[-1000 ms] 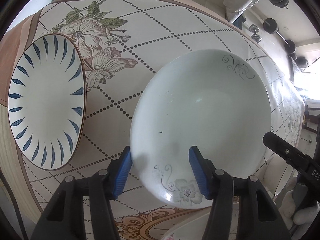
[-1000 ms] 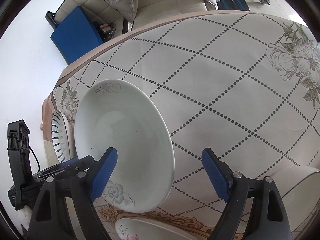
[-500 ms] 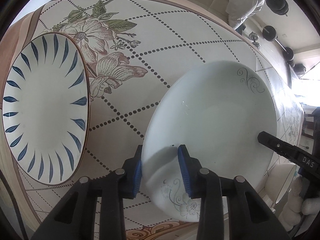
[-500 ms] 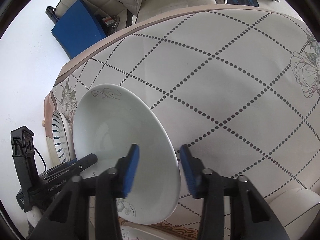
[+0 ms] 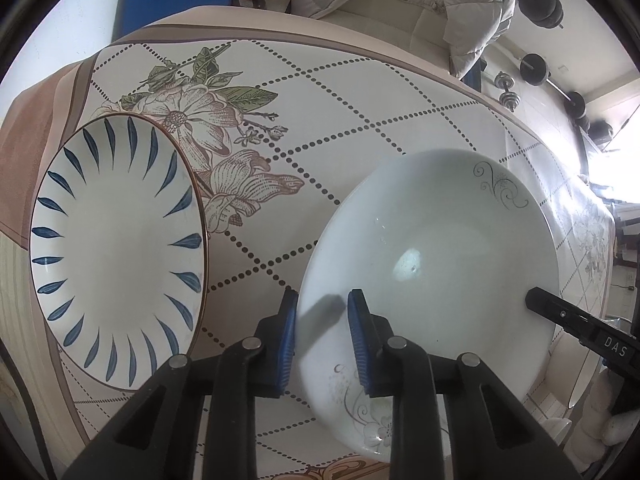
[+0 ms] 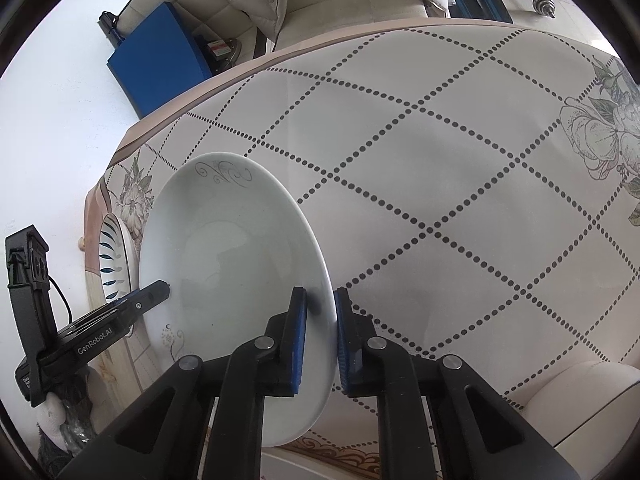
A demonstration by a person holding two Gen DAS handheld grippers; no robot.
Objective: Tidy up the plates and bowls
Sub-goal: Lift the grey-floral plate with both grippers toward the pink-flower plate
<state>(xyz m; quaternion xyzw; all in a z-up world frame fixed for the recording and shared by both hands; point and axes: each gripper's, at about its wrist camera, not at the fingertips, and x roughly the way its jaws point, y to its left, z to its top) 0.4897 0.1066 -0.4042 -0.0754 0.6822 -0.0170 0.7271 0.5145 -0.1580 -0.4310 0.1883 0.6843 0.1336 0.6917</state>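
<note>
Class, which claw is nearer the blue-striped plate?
Left. The left claw closes on the white plate's rim facing the blue-striped plate; the right claw closes on the opposite rim.

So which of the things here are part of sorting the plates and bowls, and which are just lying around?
Part of the job:
- white plate, its rim between both grippers' closing jaws
- blue-leaf plate on the table
- left gripper
- right gripper

Just lying about:
- dumbbells on the floor
- blue board
- padded jacket
</note>
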